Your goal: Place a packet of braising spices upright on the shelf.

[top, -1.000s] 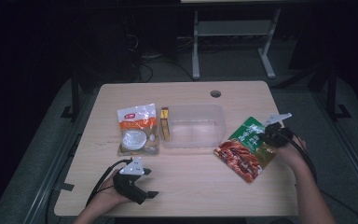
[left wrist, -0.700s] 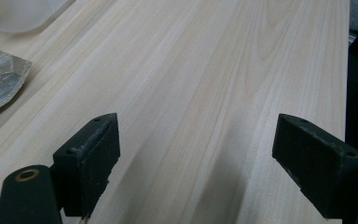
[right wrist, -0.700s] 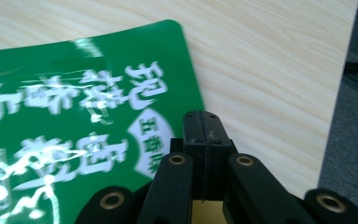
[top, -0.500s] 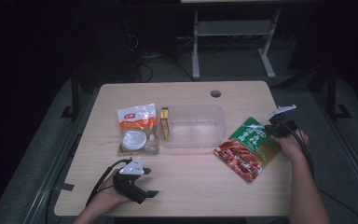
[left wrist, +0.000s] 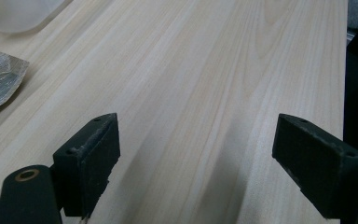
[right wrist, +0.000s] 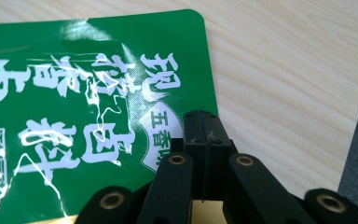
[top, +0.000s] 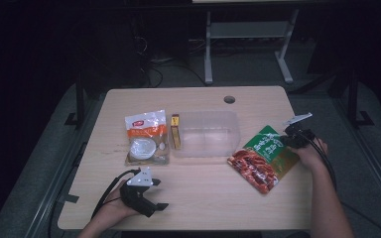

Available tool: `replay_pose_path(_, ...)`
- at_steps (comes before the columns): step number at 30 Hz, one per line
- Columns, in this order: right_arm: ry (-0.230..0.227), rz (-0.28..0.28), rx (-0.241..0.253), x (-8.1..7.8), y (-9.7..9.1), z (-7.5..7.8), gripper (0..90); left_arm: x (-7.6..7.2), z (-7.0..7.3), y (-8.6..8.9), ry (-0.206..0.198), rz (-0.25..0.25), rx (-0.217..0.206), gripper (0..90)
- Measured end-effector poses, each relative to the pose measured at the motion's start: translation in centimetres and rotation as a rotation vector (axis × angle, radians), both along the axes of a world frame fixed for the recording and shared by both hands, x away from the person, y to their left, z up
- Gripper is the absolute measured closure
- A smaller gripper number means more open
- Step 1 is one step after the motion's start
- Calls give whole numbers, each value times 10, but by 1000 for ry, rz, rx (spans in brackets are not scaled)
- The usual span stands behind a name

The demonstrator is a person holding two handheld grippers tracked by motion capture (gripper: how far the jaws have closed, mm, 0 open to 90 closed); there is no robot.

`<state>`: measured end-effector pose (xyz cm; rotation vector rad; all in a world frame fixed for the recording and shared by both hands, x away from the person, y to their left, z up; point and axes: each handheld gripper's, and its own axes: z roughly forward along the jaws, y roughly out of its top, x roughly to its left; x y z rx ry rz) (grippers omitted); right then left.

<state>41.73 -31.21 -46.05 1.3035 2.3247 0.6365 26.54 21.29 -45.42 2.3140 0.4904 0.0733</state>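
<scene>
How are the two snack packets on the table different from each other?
The green and red packet lies turned at an angle near the table's right edge; the orange and white packet lies nearly square, left of the clear container. The right gripper sits shut over the green one's edge; the orange one lies untouched. Both lie flat.

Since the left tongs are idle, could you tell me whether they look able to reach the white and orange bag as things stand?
Probably yes. The left tongs stand open over bare table, and the white and orange bag lies just beyond them, with nothing between.
</scene>
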Motion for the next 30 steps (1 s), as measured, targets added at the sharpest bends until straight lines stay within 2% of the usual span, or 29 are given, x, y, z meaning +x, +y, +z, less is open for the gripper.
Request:
replay_pose_path(9, 18, 73, -1, -8, 4, 2, 900, 0, 0, -1, 2, -6, 4, 145)
replay_pose_path(15, 42, 130, 13, -23, 11, 3, 900, 0, 0, 0, -2, -3, 0, 145)
replay_pose_path(21, 49, 200, 12, -38, 25, 4, 900, -1, 1, -1, -7, -3, -1, 145)
replay_pose_path(30, 90, 333, 21, -63, 51, 6, 900, -1, 1, -1, -10, 2, -6, 145)
